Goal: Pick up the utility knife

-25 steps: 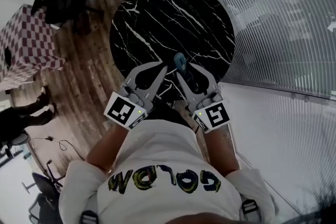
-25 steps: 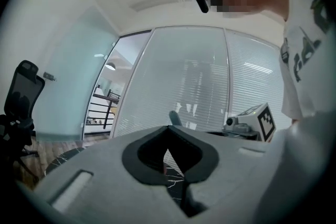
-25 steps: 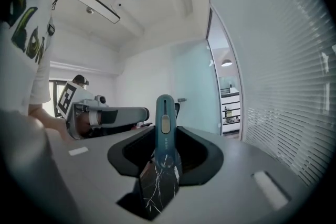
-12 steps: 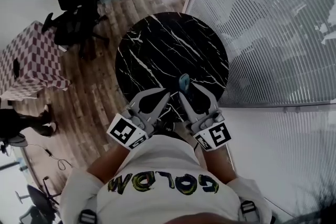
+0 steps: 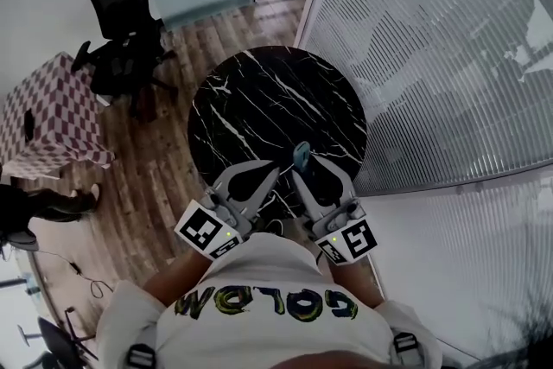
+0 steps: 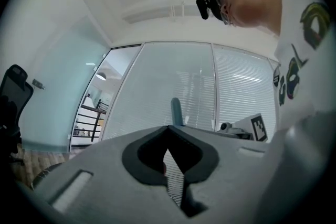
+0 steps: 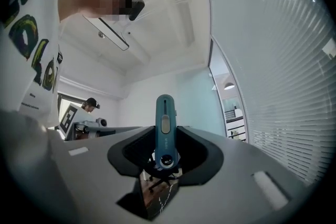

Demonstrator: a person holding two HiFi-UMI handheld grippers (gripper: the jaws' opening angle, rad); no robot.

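**Knife in the air, right side has it**

My left gripper (image 6: 169, 129) is clenched on nothing, its tips pressed together. Just to its right, the teal utility knife (image 7: 165, 122) stands upright in my right gripper (image 5: 302, 177), jaws clamped on its sides, above the near edge of the black marble counter (image 5: 259, 99).

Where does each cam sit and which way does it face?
Head view: on the person's head, looking steeply down at the black marble table; shows white shirt, left gripper, right gripper.
Left gripper view: on the left gripper, facing along its shut, empty jaws toward the blinds; shirt at right.
Right gripper view: on the right gripper, facing along jaws clamped on the teal utility knife; shirt at left.
Shared: the utility knife shows in all three views; each gripper view catches the other gripper.
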